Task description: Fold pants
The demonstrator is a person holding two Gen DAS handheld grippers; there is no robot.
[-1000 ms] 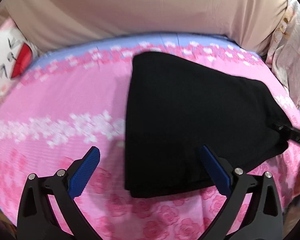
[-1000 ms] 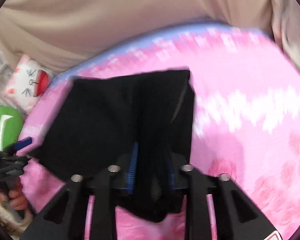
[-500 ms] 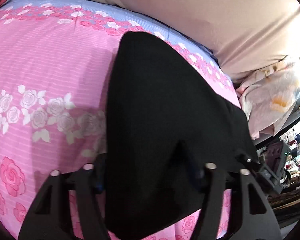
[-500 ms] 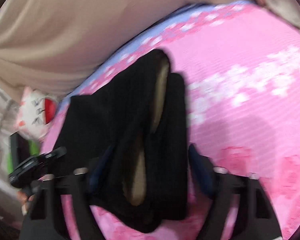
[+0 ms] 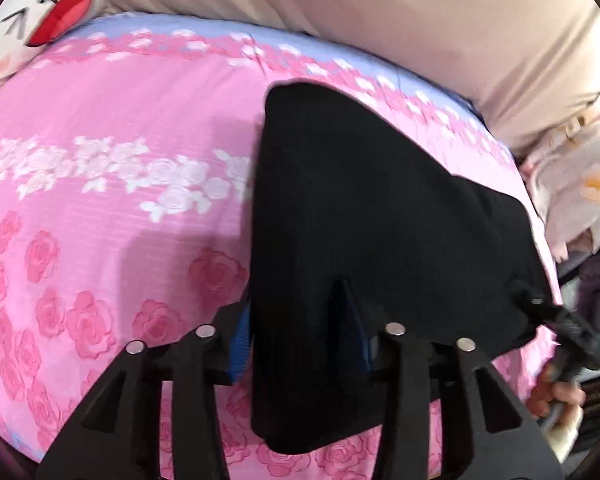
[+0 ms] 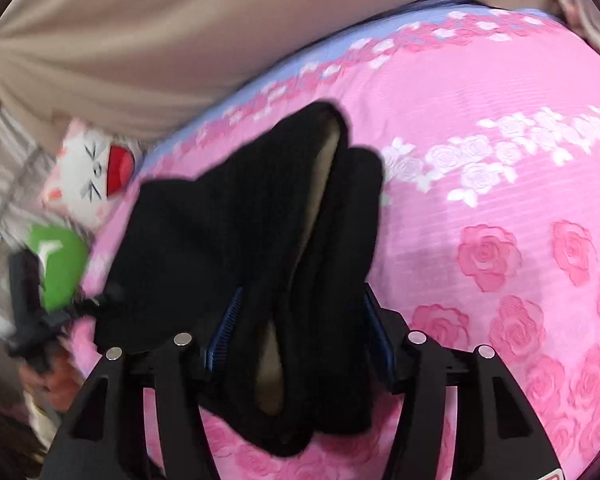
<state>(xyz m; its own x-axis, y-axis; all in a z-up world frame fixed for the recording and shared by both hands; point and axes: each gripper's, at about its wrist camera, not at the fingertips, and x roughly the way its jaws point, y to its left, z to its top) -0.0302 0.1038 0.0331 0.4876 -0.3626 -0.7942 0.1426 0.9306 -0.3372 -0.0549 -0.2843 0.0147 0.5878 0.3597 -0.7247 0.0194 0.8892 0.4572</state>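
Over the pink bedspread, my left gripper and right gripper both clamp the black pants, mid-fold; next, lay them flat.

One pair of black pants, two tongs, one cartoon-face pillow, one floral bedsheet.

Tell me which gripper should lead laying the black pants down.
Probably the left gripper: it pinches a flat edge of the black fabric pants. The right gripper clamps a thick bunch.
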